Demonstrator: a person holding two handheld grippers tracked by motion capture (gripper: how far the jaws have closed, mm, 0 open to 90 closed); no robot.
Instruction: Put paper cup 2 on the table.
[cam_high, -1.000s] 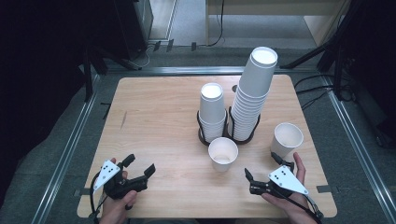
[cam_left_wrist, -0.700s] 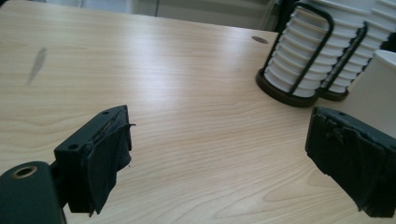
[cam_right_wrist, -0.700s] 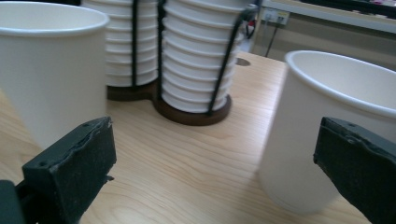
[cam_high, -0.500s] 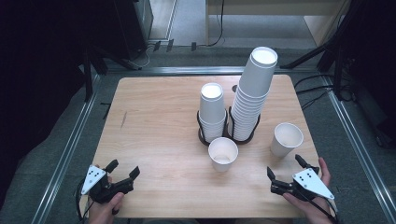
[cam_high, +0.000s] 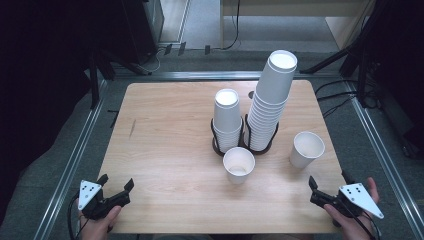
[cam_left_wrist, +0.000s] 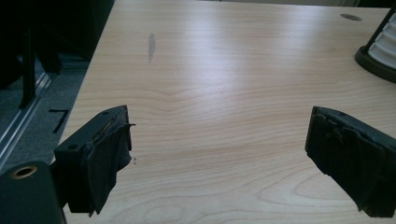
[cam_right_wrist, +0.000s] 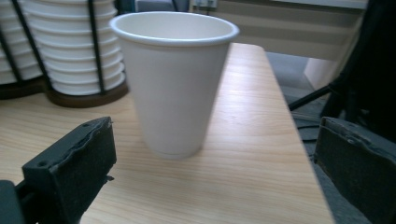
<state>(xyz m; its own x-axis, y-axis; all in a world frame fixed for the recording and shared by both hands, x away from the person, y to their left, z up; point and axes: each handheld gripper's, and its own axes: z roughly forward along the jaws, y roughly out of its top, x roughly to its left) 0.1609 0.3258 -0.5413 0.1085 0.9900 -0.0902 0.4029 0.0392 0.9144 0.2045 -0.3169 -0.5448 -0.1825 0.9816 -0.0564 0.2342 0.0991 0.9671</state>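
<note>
White paper cups stand on a pale wooden worktop (cam_high: 170, 130). Two stacks of them sit upturned in a black wire holder (cam_high: 243, 145) near the middle: a short stack (cam_high: 227, 120) on the left and a taller stack (cam_high: 270, 100) on the right, leaning slightly. Just in front of the holder stands a single cup (cam_high: 239, 164), mouth up. A second single cup (cam_high: 306, 149) stands upright and empty toward the worktop's right edge, apart from the holder and the first cup.

At the near left corner, the left hand-held gripper (cam_high: 116, 186) is held low over the wood, its jaws wide apart with nothing between them. The left gripper view shows bare wood grain between the two black pads, a dark smudge (cam_left_wrist: 151, 46) farther up the board, and a bit of the holder's base (cam_left_wrist: 373, 60) at the right edge.

At the near right corner, the right hand-held gripper (cam_high: 327, 186) also has its jaws spread and empty. It points toward the second single cup, which stands near but clear of the pads. In the right gripper view that cup (cam_right_wrist: 175, 84) rises between and beyond the jaws, with the tall stack (cam_right_wrist: 65, 46) behind it to the left.
</note>
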